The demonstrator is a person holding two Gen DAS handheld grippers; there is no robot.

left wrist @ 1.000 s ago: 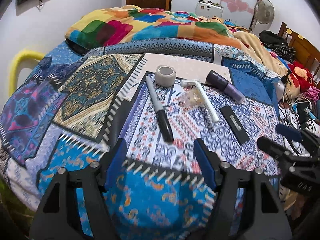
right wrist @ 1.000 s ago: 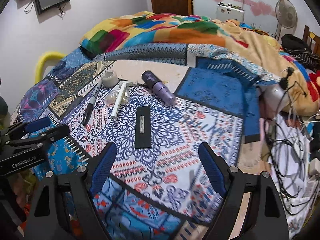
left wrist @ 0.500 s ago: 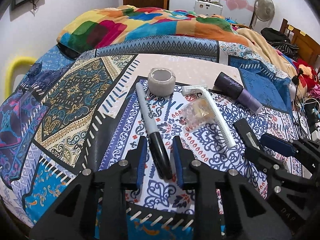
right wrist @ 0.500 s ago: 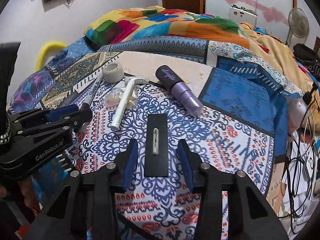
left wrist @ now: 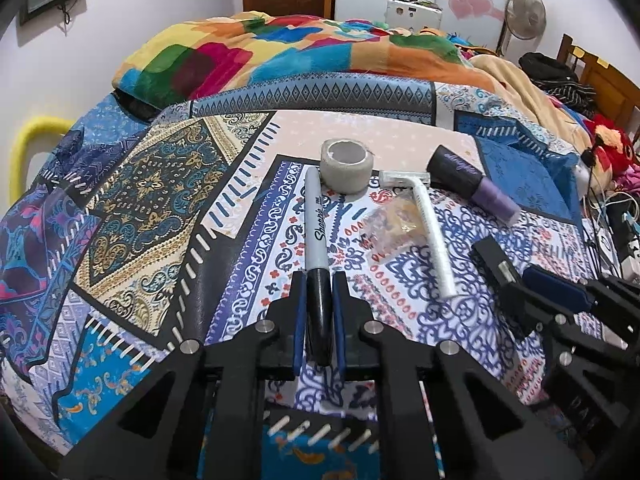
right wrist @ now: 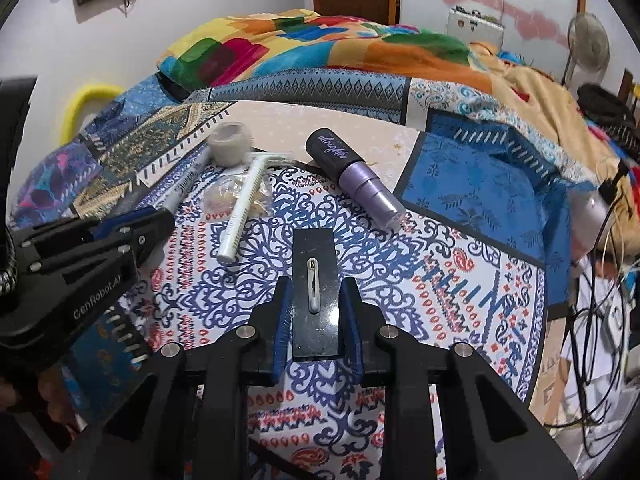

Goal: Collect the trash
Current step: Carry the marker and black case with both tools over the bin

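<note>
Item, left: left gripper (left wrist: 319,312), jaws closing on the capped end of a black marker (left wrist: 317,248) lying on the patterned bedspread (left wrist: 160,184), pads apparently touching it. Item, right: right gripper (right wrist: 316,312), jaws closing about a flat black card (right wrist: 315,292) bearing a small pin, contact at its edges hard to confirm. Hazards: the round marker may roll or pivot from an end-on pinch; the thin card may buckle or slip flat against the soft cloth.

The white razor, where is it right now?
In the left wrist view the white razor lies right of centre on the patterned bedspread, between the marker and purple bottle.
</note>
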